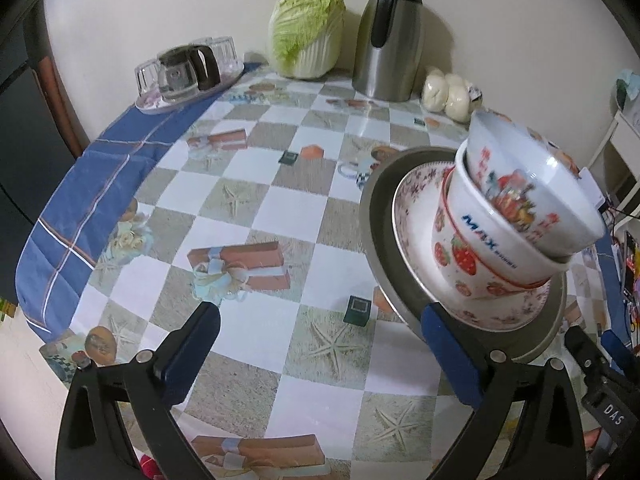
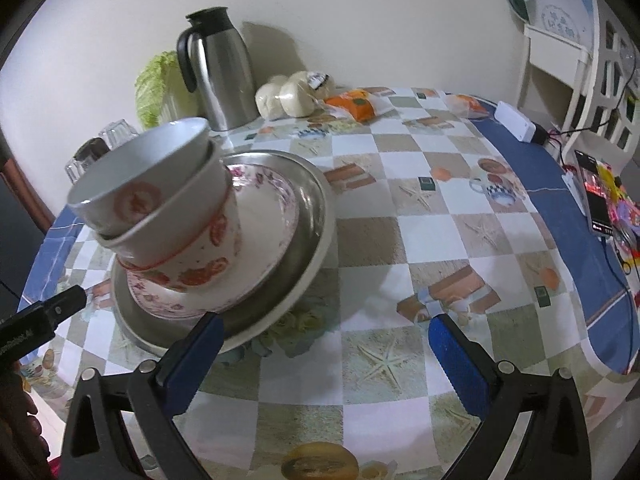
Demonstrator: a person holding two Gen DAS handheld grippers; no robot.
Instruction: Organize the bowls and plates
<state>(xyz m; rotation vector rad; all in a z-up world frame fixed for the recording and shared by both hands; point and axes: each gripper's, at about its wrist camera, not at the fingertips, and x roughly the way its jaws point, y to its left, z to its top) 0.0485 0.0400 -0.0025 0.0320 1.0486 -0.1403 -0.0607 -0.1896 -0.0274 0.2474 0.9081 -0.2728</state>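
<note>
I am holding my left tool (image 1: 320, 344) with its jaws spread as wide as they go and nothing between them; only the checked cloth of the table (image 1: 256, 208) is showing in the gap. Its right pad is sitting just in front of the near rim of the metal plate (image 1: 384, 240), though I cannot tell whether it is touching. My right tool (image 2: 324, 344) is standing wide open and empty as well, its left pad overlapping the same plate's near edge from the other side. I judge I am bringing one tool to each side of the stack because it is broad and top-heavy, so two holds on the rim should be steadier than one.

The stack is sitting on the table between my two tools. The metal plate is carrying a flowered plate (image 1: 416, 216), and in that is sitting a strawberry bowl (image 1: 468, 268). A white bowl (image 1: 500, 232) with blue lettering is nesting in it, and a picture bowl (image 1: 528, 172) is nesting on top, leaning a little off centre. All the bowls are looking empty.

Farther back, against the wall, a steel jug (image 1: 392, 40), a cabbage (image 1: 308, 32) and a bag of buns (image 1: 448, 92) are standing, and a tray (image 1: 160, 106) at the far left is holding upturned glasses and a glass pot (image 1: 180, 76).
</note>
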